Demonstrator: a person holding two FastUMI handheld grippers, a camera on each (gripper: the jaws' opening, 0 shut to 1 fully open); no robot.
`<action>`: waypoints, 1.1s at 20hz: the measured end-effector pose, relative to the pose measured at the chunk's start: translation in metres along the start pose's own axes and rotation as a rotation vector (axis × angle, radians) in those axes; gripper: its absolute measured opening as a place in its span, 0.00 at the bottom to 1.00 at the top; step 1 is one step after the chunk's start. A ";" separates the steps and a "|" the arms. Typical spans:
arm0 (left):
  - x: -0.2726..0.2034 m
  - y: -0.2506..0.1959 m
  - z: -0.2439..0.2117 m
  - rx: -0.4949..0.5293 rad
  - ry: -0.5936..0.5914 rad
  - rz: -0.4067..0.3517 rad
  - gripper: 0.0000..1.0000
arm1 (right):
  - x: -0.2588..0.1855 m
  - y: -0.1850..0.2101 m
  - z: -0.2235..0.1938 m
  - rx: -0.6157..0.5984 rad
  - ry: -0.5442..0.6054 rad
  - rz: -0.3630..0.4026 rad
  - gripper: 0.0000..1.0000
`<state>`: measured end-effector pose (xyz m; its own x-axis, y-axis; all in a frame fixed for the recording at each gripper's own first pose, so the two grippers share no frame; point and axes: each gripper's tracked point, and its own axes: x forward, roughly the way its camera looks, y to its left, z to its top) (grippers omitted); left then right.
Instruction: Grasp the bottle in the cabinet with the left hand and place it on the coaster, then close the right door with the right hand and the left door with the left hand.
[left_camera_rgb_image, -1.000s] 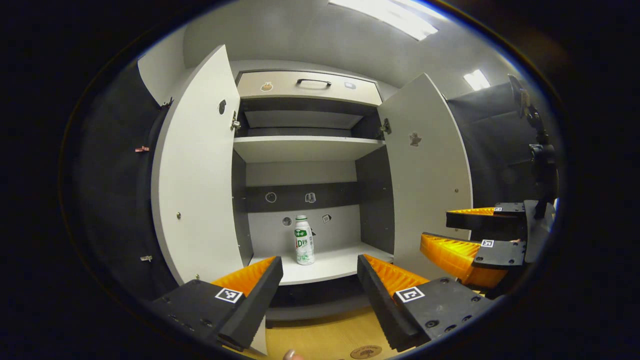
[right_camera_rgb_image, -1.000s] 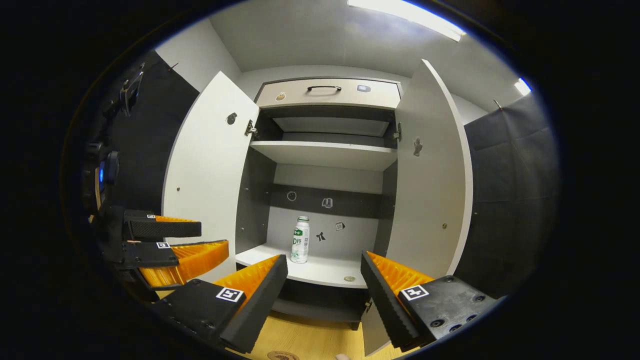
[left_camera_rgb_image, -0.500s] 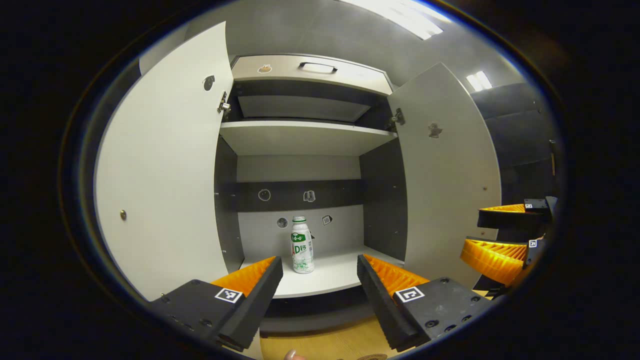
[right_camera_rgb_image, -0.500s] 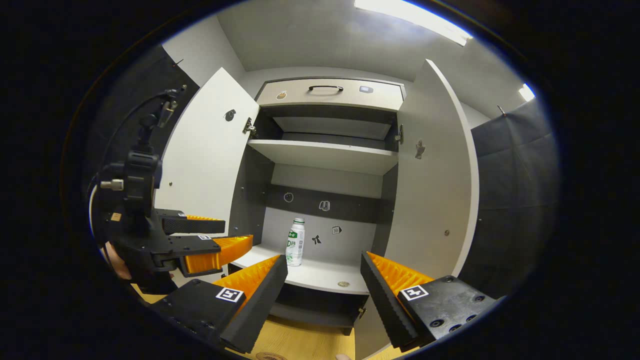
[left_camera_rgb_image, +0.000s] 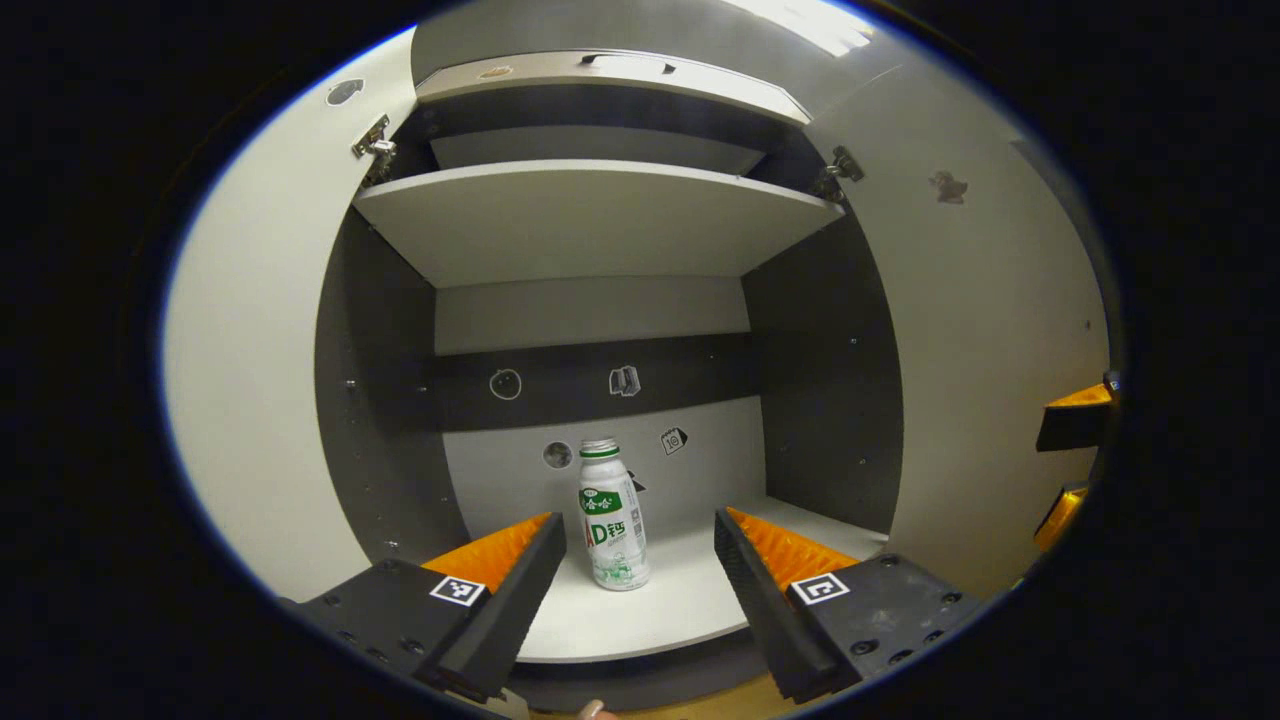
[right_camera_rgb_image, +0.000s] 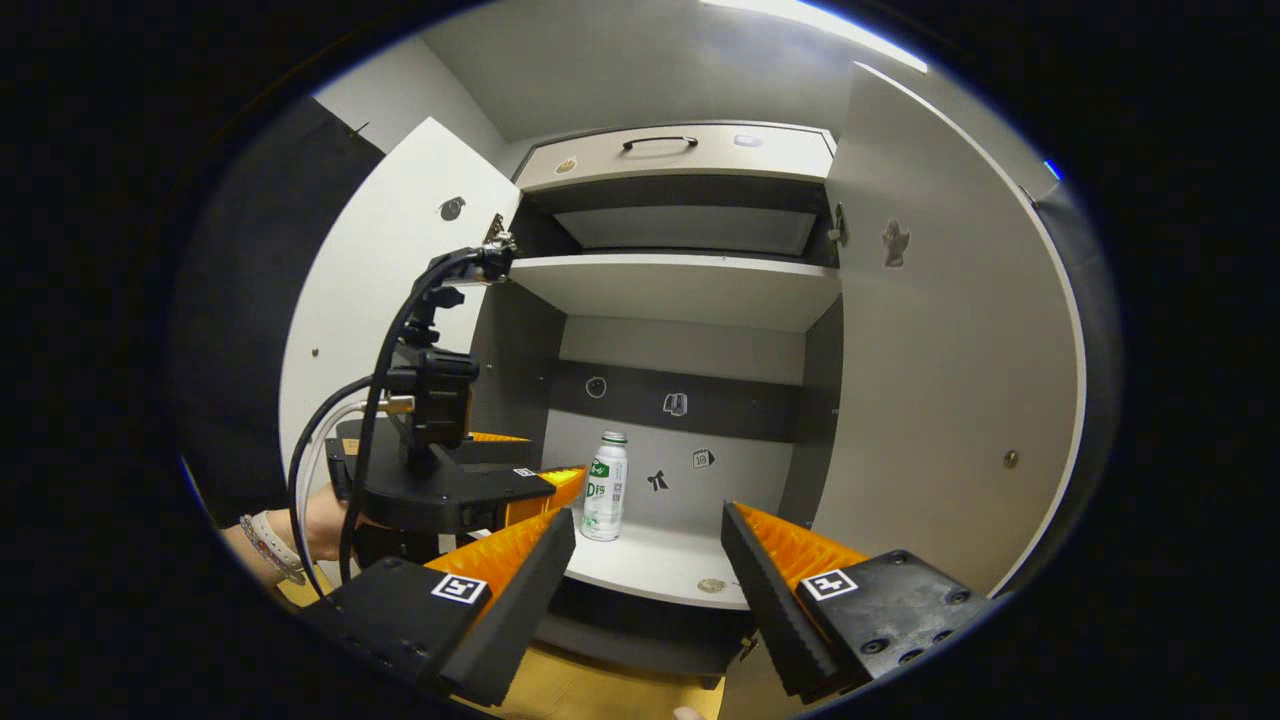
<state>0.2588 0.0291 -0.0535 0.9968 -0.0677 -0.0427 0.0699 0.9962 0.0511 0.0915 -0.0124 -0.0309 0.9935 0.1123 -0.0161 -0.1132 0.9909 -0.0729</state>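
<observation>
A white bottle (left_camera_rgb_image: 612, 520) with a green label and cap stands upright on the cabinet's lower shelf (left_camera_rgb_image: 690, 600), near the back wall. My left gripper (left_camera_rgb_image: 637, 545) is open, and the bottle is just ahead of its fingertips, a little left of the middle of the gap. In the right gripper view the left gripper (right_camera_rgb_image: 555, 458) reaches into the cabinet, its tip close beside the bottle (right_camera_rgb_image: 605, 487) but apart from it. My right gripper (right_camera_rgb_image: 648, 530) is open and empty, hanging back in front of the cabinet. It also appears at the far right edge as the right gripper (left_camera_rgb_image: 1075, 450).
Both cabinet doors stand wide open: the left door (right_camera_rgb_image: 400, 270) and the right door (right_camera_rgb_image: 950, 350). An upper shelf (left_camera_rgb_image: 590, 215) spans the cabinet, with a drawer (right_camera_rgb_image: 680, 160) above it. A hand (right_camera_rgb_image: 320, 520) holds the left gripper. A wooden tabletop (right_camera_rgb_image: 590, 695) lies below.
The left gripper has moved forward between the doors and up to the bottle, which now looks larger. The right gripper has crept slightly closer to the cabinet. Both stayed open.
</observation>
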 end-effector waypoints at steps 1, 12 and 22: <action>0.011 0.000 -0.005 -0.008 0.000 -0.005 0.95 | 0.007 -0.002 -0.002 0.001 0.000 -0.002 0.98; 0.114 0.039 -0.044 0.037 0.013 0.060 0.97 | 0.072 -0.018 -0.033 0.026 0.035 -0.009 0.98; 0.154 0.040 -0.068 0.031 0.031 0.028 0.96 | 0.100 -0.032 -0.065 0.001 0.104 -0.058 0.98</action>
<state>0.4119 0.0618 -0.1263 0.9967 -0.0381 -0.0722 0.0441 0.9955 0.0839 0.1937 -0.0376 -0.0954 0.9923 0.0464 -0.1150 -0.0553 0.9956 -0.0754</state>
